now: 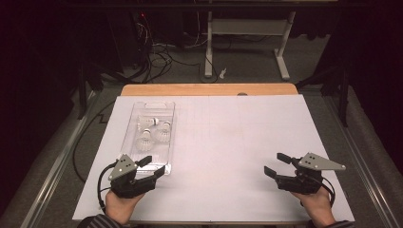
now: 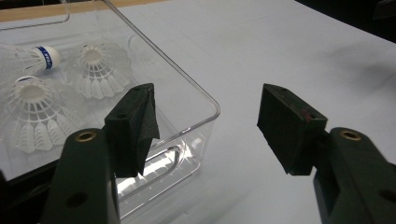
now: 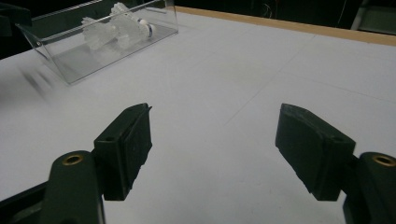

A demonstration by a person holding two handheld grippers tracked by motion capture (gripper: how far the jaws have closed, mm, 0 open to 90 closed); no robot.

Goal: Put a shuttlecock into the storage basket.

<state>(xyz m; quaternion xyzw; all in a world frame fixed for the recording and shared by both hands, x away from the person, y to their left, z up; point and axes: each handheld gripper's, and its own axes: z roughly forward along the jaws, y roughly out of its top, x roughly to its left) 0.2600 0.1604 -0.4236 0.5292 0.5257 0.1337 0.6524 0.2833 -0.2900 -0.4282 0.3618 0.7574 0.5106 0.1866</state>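
From above, a clear plastic tray lies toward ten o'clock on the white table, with three white shuttlecocks bunched in its middle. The left gripper sits at about seven o'clock on the table, right at the tray's near end, its jaws spread and holding nothing. The right gripper rests at about five o'clock, well apart from the tray, jaws likewise spread and empty.

The left gripper view adds what the high view cannot: the gripper straddles the tray's rounded near corner, one jaw over the inside of the tray, the other outside over bare table. Whether the inner jaw touches the wall I cannot tell. The shuttlecocks stand at about ten o'clock from the jaws, two on their feather skirts with cork up, a third lying on its side showing a blue band.

The right gripper view shows that gripper over plain table, with the tray far off at eleven o'clock.
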